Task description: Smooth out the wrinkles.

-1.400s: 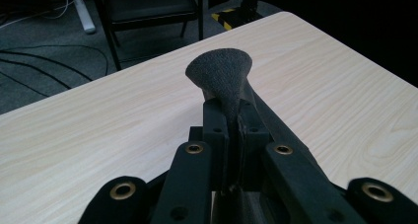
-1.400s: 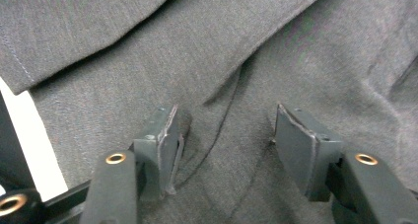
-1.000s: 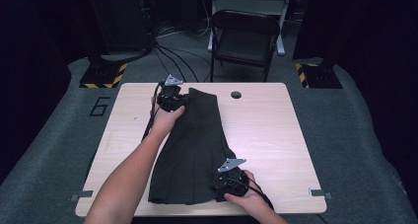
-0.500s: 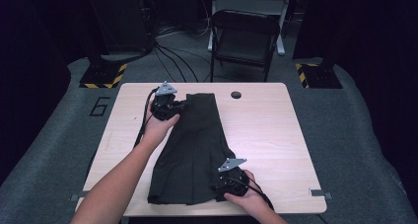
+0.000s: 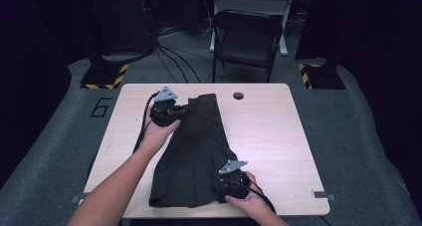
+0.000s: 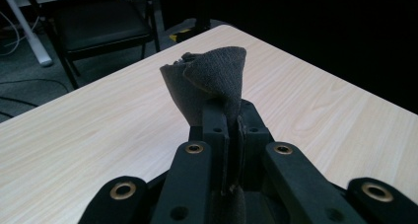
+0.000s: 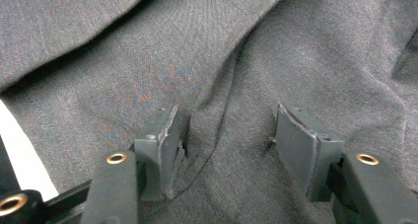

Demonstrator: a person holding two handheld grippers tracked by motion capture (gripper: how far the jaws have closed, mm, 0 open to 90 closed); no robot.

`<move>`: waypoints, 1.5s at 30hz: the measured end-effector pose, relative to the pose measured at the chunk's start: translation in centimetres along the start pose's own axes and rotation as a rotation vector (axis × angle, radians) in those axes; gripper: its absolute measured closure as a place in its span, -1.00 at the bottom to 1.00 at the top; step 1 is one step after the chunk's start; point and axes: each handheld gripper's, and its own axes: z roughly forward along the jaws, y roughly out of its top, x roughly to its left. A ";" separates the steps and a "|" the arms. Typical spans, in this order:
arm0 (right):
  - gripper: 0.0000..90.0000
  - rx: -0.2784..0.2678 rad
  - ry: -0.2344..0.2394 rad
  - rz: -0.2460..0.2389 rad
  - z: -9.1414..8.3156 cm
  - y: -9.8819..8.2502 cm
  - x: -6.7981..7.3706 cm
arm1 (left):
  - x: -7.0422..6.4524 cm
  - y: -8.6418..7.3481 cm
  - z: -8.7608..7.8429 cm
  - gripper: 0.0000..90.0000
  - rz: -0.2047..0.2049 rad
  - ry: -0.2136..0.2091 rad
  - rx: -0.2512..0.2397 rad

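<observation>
A dark grey garment (image 5: 194, 151) lies lengthwise on the light wooden table (image 5: 268, 131). My left gripper (image 5: 185, 110) is at its far left corner, shut on a fold of the cloth. In the left gripper view that fold (image 6: 212, 76) sticks up above the closed jaws of the left gripper (image 6: 229, 116). My right gripper (image 5: 222, 182) rests on the garment's near right part. In the right gripper view its jaws stand apart, with the right gripper (image 7: 226, 135) pressed down onto the cloth (image 7: 197, 51) and a crease running between the pads (image 7: 162, 130).
A black folding chair (image 5: 247, 37) stands behind the table's far edge. A round cable hole (image 5: 238, 95) sits in the tabletop near the far middle. Stands with yellow-black striped bases (image 5: 104, 75) are on the floor at both far corners, and cables run between them.
My left gripper has drawn the garment's far corner leftward and a little nearer, so the far end has shifted left. The right gripper has stayed put.
</observation>
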 end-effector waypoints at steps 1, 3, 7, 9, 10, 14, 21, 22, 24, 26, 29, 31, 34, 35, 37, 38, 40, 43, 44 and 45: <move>-0.06 -0.001 -0.001 0.000 0.0 0.0 0.0 | -0.1 0.0 0.0 0.90 0.002 -0.006 0.000; -0.06 0.002 -0.004 0.012 0.0 0.0 0.1 | -0.4 0.0 -0.1 0.90 0.011 -0.018 0.003; -0.06 0.003 -0.007 0.008 0.0 -0.1 0.1 | -0.9 0.0 -0.7 0.90 0.022 -0.034 -0.003; -0.06 0.004 -0.005 0.013 0.0 0.0 0.2 | -1.2 -0.1 -1.0 0.90 0.025 -0.040 -0.011; -0.06 0.001 -0.001 0.007 0.0 -0.1 0.1 | -1.3 -0.2 -1.2 0.90 0.029 -0.044 -0.010; -0.06 0.006 -0.013 0.011 0.0 0.0 0.3 | -1.8 -0.3 -2.1 0.90 0.045 -0.066 -0.009; -0.06 0.009 -0.021 0.015 0.0 0.0 0.4 | -2.5 -0.9 -3.6 0.90 0.068 -0.080 -0.019; -0.05 0.009 -0.021 0.015 0.0 0.0 0.4 | -2.6 -1.1 -4.0 0.90 0.072 -0.082 -0.020; -0.06 0.009 -0.022 0.016 0.0 0.0 0.4 | -2.7 -1.6 -4.7 0.90 0.067 -0.093 -0.023; -0.05 0.004 -0.025 0.017 0.1 0.0 0.4 | -2.7 -2.0 -5.3 0.90 0.061 -0.105 -0.017; -0.05 0.003 -0.026 0.020 0.1 0.0 0.4 | -2.8 -2.4 -5.7 0.89 0.057 -0.108 -0.023; -0.05 0.009 -0.023 0.021 0.1 0.0 0.4 | -2.9 -2.9 -6.2 0.90 0.051 -0.114 -0.022; -0.05 0.007 -0.023 0.017 0.1 0.0 0.4 | -3.1 -3.4 -6.6 0.90 0.047 -0.116 -0.022; -0.05 0.007 -0.023 0.017 0.1 0.0 0.4 | -3.1 -3.5 -6.7 0.90 0.046 -0.119 -0.021; -0.05 0.008 -0.024 0.014 0.1 0.0 0.4 | -3.3 -3.9 -7.1 0.89 0.046 -0.127 -0.024; -0.05 0.007 -0.024 0.014 0.1 0.0 0.4 | -3.5 -4.1 -7.2 0.89 0.041 -0.132 -0.022; -0.05 0.009 -0.022 0.020 0.1 0.0 0.4 | -3.6 -4.4 -7.5 0.89 0.044 -0.136 -0.022; -0.05 0.003 -0.029 0.019 0.1 0.0 0.4 | -3.6 -4.9 -8.0 0.89 0.042 -0.138 -0.017; -0.05 0.004 -0.029 0.018 0.1 0.0 0.4 | -3.5 -5.1 -8.1 0.89 0.037 -0.141 -0.015; -0.05 0.008 -0.027 0.018 0.1 0.0 0.4 | -3.5 -5.1 -8.1 0.89 0.037 -0.141 -0.015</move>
